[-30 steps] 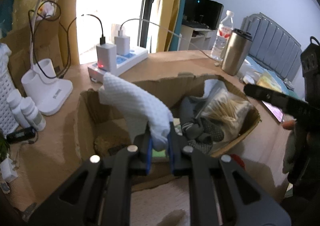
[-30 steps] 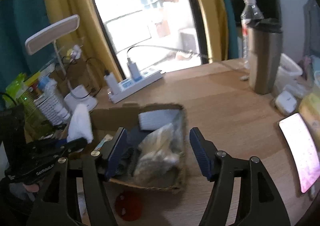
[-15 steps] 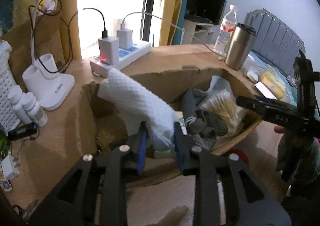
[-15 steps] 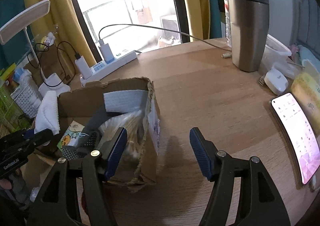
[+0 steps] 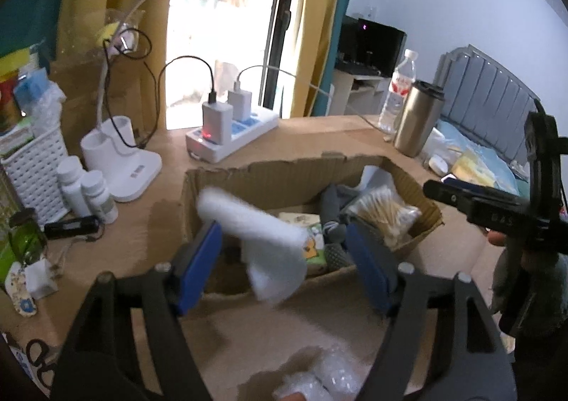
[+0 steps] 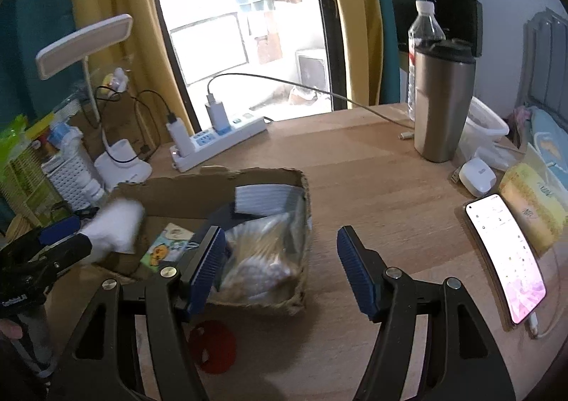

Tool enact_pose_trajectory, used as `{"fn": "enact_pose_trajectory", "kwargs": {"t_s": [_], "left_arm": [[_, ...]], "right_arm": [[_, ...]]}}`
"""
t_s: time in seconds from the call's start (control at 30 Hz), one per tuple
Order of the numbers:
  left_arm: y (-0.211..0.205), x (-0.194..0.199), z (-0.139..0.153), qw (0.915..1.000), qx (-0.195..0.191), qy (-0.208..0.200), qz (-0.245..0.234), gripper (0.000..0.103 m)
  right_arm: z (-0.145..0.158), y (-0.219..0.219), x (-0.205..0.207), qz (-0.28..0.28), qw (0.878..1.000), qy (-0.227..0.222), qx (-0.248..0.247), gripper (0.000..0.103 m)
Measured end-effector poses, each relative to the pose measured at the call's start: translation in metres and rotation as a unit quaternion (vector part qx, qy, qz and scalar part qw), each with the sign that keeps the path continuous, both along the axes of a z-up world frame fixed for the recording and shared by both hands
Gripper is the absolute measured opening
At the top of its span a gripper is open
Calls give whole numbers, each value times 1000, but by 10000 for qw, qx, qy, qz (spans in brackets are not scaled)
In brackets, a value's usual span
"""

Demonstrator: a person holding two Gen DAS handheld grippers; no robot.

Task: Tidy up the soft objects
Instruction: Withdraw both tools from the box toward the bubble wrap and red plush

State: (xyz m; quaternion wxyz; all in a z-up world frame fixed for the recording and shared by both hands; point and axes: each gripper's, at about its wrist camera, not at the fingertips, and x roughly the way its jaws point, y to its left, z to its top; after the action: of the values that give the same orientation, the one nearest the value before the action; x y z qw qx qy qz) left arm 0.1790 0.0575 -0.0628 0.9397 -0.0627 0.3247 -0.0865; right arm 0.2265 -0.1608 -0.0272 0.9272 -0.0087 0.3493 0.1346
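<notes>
A white waffle-weave cloth (image 5: pixel 259 234) hangs blurred over the open cardboard box (image 5: pixel 284 173), loose between the blue pads of my left gripper (image 5: pixel 284 262). Its jaws are opening and no longer press the cloth. In the right wrist view the same cloth (image 6: pixel 119 225) sits at the box's left end, just ahead of the left gripper. The box holds a bag of cotton swabs (image 5: pixel 385 211), grey socks (image 5: pixel 333 204) and a small cartoon packet (image 5: pixel 314 250). My right gripper (image 6: pixel 282 269) is open and empty, above the box's near right corner.
A power strip (image 6: pixel 220 138) with chargers, a white lamp base (image 5: pixel 120 166), pill bottles (image 5: pixel 96 195) and a white basket (image 5: pixel 35 170) stand behind and left of the box. A steel tumbler (image 6: pixel 442 102), a lit phone (image 6: pixel 504 252) and a red object (image 6: pixel 213 347) are on the wooden table.
The left jaws went from shut on the white cloth to wide apart, and the cloth slipped free toward the box. The left gripper drew back and up. The right gripper stayed open.
</notes>
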Motion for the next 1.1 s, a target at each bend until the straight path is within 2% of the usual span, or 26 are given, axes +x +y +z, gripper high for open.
{"fn": "enact_pose_trajectory", "kwargs": {"t_s": [0.03,0.2,0.3,0.37,0.67,1.1], "left_arm": [[0,-2,1,10000,7,-13,4,75],[-3,-19,7,9999,34,-121,13,77],[-6,-28,10,9998,59,-190,-3,85],[-8,-33,11,9997,62,-219,-7,85],[-17,-48,11,9997,29,-242,62,86],[-14,-58,-18,9996,1,115,258,86]], "right_arm": [[2,2,-5,26,10000,-35,-4,76],[9,7,-24,109,9998,-153,-49,84],[13,10,-35,166,9996,-210,-53,84],[15,11,-41,219,9995,-241,-50,84],[9,16,-58,440,9988,-212,-62,84],[-16,23,-65,646,9979,73,-79,84]]}}
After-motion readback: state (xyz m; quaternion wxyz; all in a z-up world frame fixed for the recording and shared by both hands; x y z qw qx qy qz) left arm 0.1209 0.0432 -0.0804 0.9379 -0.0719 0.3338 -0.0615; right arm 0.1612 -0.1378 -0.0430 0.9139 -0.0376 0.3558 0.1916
